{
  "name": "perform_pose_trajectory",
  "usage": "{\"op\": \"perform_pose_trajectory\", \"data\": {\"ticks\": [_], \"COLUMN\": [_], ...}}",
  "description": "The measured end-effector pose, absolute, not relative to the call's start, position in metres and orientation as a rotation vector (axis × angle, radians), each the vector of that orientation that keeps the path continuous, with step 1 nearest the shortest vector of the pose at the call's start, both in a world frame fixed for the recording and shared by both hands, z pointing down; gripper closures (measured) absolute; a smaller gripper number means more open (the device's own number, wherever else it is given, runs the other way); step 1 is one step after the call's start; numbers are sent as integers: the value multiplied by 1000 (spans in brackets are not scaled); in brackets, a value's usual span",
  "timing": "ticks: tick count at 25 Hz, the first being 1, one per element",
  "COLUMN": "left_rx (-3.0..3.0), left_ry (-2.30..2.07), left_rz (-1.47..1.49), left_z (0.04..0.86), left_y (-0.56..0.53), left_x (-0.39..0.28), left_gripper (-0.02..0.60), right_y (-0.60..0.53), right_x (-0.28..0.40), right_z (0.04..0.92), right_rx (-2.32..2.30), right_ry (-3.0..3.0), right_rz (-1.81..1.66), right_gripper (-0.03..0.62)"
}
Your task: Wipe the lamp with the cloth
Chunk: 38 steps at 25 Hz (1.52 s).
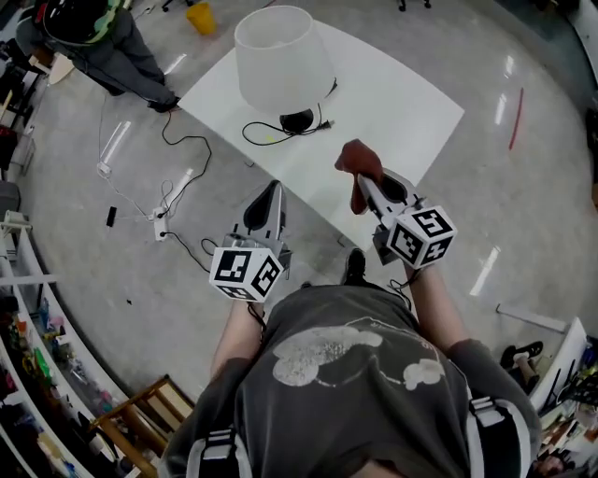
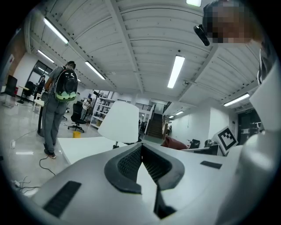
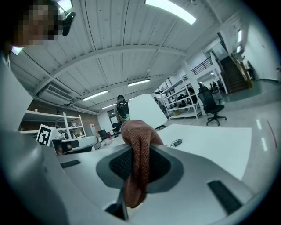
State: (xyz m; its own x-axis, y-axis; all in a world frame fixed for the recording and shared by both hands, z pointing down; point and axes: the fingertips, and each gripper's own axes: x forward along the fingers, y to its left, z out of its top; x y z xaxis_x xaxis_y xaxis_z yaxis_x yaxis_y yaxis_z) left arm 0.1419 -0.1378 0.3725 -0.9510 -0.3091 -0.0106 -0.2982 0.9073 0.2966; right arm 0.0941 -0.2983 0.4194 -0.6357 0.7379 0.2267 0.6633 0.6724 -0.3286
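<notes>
A lamp with a white shade (image 1: 280,56) and a black base (image 1: 297,119) stands on the white table (image 1: 402,103), its black cord (image 1: 266,133) coiled beside it. My right gripper (image 1: 363,183) is shut on a reddish-brown cloth (image 1: 361,170) above the table's near edge, right of the lamp. In the right gripper view the cloth (image 3: 138,154) bulges out between the jaws, with the shade (image 3: 147,112) beyond. My left gripper (image 1: 269,201) hangs shut and empty just off the table's near left edge. The left gripper view has the shade (image 2: 120,123) ahead and the cloth (image 2: 174,143) to the right.
A person with a backpack (image 1: 98,37) stands on the floor left of the table, near a yellow bin (image 1: 200,17). Cables and a power strip (image 1: 173,191) lie on the floor by the table's left corner. Shelving (image 1: 37,364) runs along the left side.
</notes>
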Motion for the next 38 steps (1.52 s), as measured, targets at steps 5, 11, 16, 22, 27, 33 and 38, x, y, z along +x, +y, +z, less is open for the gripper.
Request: {"op": "perform_pose_trajectory", "data": {"ticks": [5, 11, 16, 22, 27, 33, 38], "left_rx": [372, 256, 249, 297, 340, 393, 415], "left_ry": [-3103, -3159, -3176, -3169, -3184, -3170, -3155], "left_rz": [-436, -391, -377, -394, -433, -463, -505], "left_z": [351, 339, 330, 331, 320, 326, 329], "left_y": [-143, -149, -150, -133, -119, -115, -109], "left_x": [115, 95, 96, 81, 80, 69, 63], "left_gripper": [575, 575, 574, 575, 575, 575, 575], "right_y": [-295, -280, -251, -221, -204, -204, -212], "right_x": [50, 14, 2, -26, -41, -43, -40], "right_z": [392, 360, 328, 297, 281, 317, 361], "right_rx": [-1251, -1438, -1551, -1551, -1478, -1402, -1307], "right_ry": [-2541, -2531, -2540, -2611, -2650, -2618, -2557], "right_rz": [262, 207, 186, 185, 150, 137, 115], "right_gripper": [536, 536, 536, 536, 536, 536, 536]}}
